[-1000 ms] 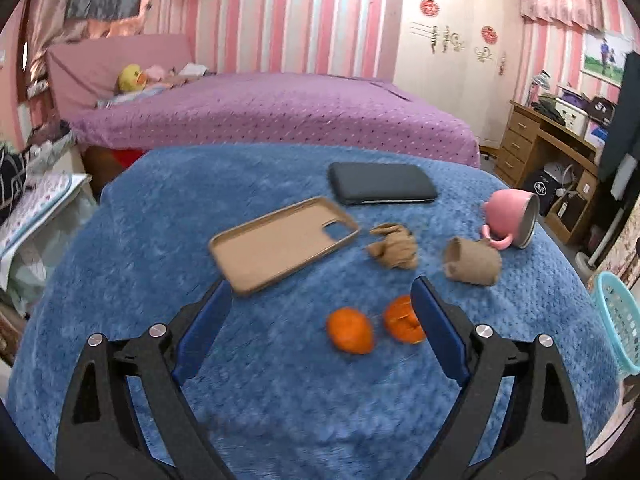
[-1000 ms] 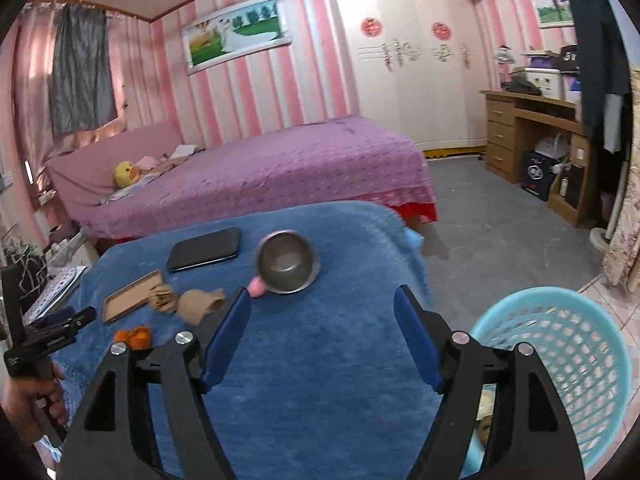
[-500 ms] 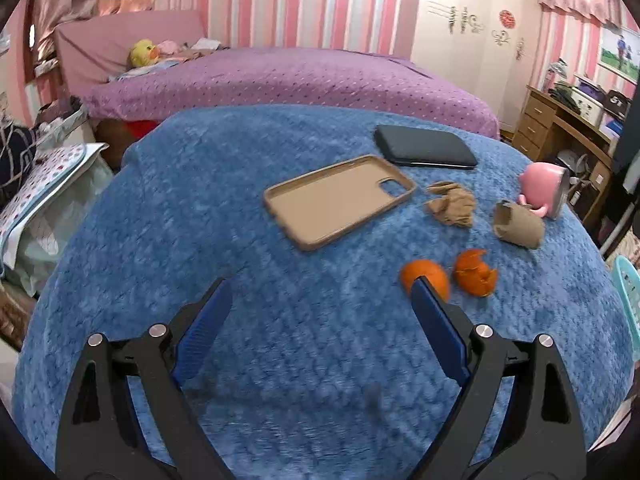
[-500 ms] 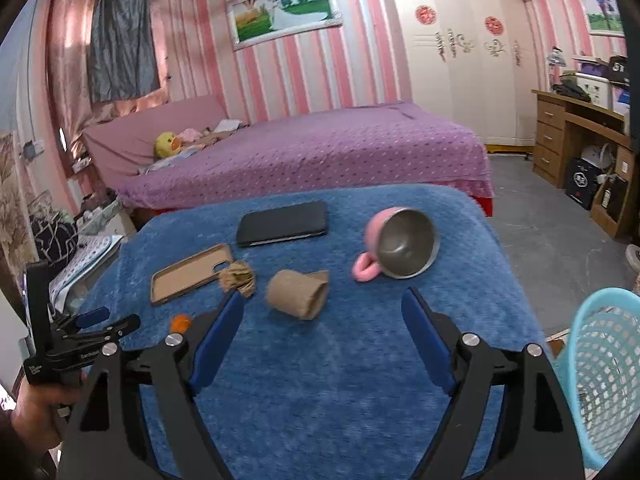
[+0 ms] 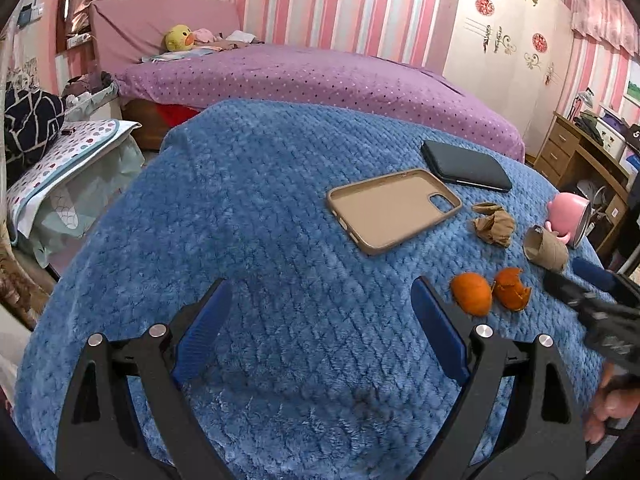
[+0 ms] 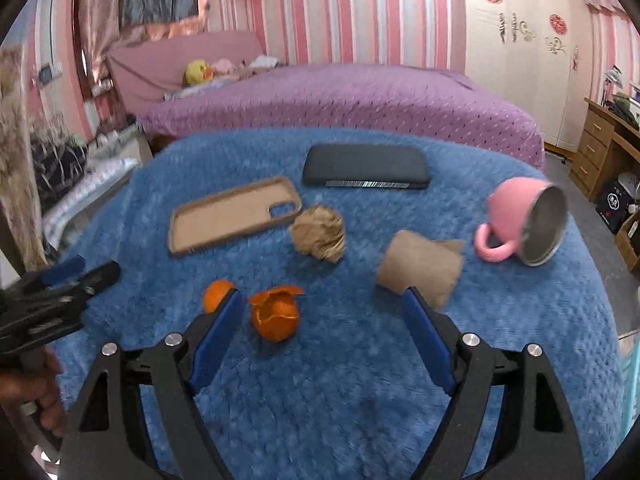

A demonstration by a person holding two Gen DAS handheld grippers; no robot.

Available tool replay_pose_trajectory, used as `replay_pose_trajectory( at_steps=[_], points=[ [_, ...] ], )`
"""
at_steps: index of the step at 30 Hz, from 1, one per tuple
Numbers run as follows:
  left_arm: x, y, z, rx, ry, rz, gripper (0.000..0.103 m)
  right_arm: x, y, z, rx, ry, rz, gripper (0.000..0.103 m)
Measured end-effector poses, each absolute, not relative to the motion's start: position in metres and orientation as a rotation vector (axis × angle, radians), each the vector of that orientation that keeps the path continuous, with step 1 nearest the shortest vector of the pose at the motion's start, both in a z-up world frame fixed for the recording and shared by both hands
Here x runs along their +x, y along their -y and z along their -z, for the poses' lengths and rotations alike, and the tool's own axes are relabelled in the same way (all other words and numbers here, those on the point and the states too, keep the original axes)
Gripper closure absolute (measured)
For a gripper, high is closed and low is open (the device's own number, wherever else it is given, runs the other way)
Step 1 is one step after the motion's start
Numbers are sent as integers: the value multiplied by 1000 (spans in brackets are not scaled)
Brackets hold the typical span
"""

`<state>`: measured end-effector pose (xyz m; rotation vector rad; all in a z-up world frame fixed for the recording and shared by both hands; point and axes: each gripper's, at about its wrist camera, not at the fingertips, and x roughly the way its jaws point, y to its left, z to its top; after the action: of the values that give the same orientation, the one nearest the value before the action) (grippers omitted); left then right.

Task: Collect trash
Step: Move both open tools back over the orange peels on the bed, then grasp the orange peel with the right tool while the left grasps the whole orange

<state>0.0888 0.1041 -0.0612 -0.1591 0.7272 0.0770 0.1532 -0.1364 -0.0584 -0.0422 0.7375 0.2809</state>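
While both pairs of jaws stand wide apart and grip nothing, the right gripper [image 6: 322, 306] hovers over the blue blanket [image 6: 360, 380], an orange peel [image 6: 275, 312] lying between its fingers, a cardboard tube [image 6: 418, 266] just beyond; the left gripper [image 5: 320, 300] frames bare blanket, peels to its right.

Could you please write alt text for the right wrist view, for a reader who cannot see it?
The open right tool hovers over a blue blanket, an orange peel between its fingers. Beyond lie a crumpled paper ball, a cardboard tube, a tipped pink mug, a phone case and a phone.
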Motion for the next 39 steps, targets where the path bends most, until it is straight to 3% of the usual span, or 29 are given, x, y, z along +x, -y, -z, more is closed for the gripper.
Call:
replay_pose_trajectory(
  at_steps=[3, 7, 10, 26, 29, 30, 32, 33, 39],
  points=[
    [88, -101, 61, -145, -725, -75, 15, 161, 119, 73, -86, -778, -292, 29],
    [88, -96, 61, -137, -723, -60, 15, 173, 102, 94, -160, -850, -290, 51],
    [89, -88, 61, -120, -726, -45, 15, 171, 107, 89, -122, -835, -328, 82],
    [126, 8, 74, -25, -790, 78, 18, 160, 193, 45, -13, -735, -296, 84],
    [135, 24, 83, 1, -842, 108, 38, 158, 205, 39, 2, -719, -287, 84],
    [138, 28, 87, 15, -864, 110, 56, 157, 209, 37, 10, -713, -287, 84],
    [139, 30, 86, 11, -861, 97, 67, 153, 214, 33, 25, -699, -294, 84],
    [138, 28, 85, -7, -857, 98, 78, 152, 215, 31, 25, -692, -295, 84],
    [123, 28, 65, -41, -800, 136, 79, 131, 234, 16, 38, -640, -294, 84]
  ],
)
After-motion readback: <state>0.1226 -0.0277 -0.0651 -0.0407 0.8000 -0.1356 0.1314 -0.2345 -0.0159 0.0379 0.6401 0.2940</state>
